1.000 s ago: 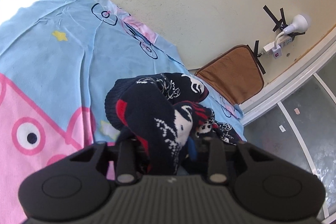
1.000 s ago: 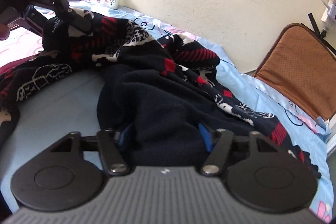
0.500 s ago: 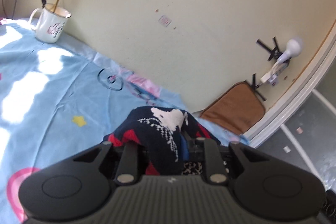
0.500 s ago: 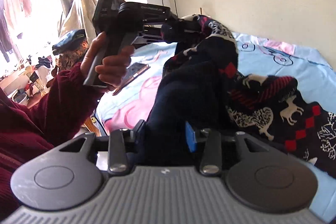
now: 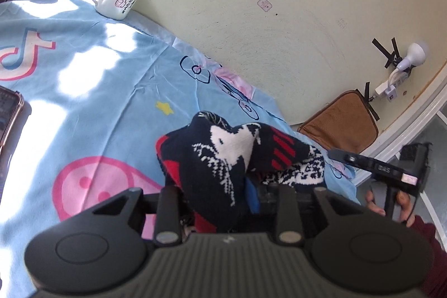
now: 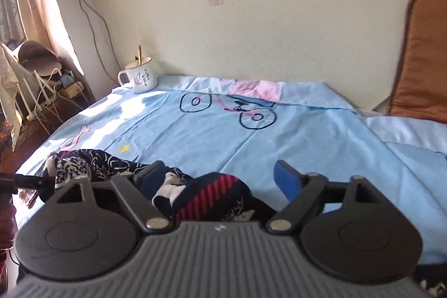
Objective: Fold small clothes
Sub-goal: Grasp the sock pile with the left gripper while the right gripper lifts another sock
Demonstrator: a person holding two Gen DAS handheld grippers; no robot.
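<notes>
The knitted garment (image 5: 237,155) lies bunched on the bed sheet (image 5: 111,91), at its near edge. A mug (image 6: 138,77) stands at the far left corner against the wall (image 6: 251,18), a phone (image 5: 8,113) lies at the sheet's left edge, and a cushion (image 5: 340,122) leans against the wall on the right.

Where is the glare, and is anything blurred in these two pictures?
Left wrist view: sunlight burns out patches of the blue sheet near the mug; edges bend from the fisheye. Right wrist view: softer overall, the brown cushion smeared, the window side washed out.
</notes>
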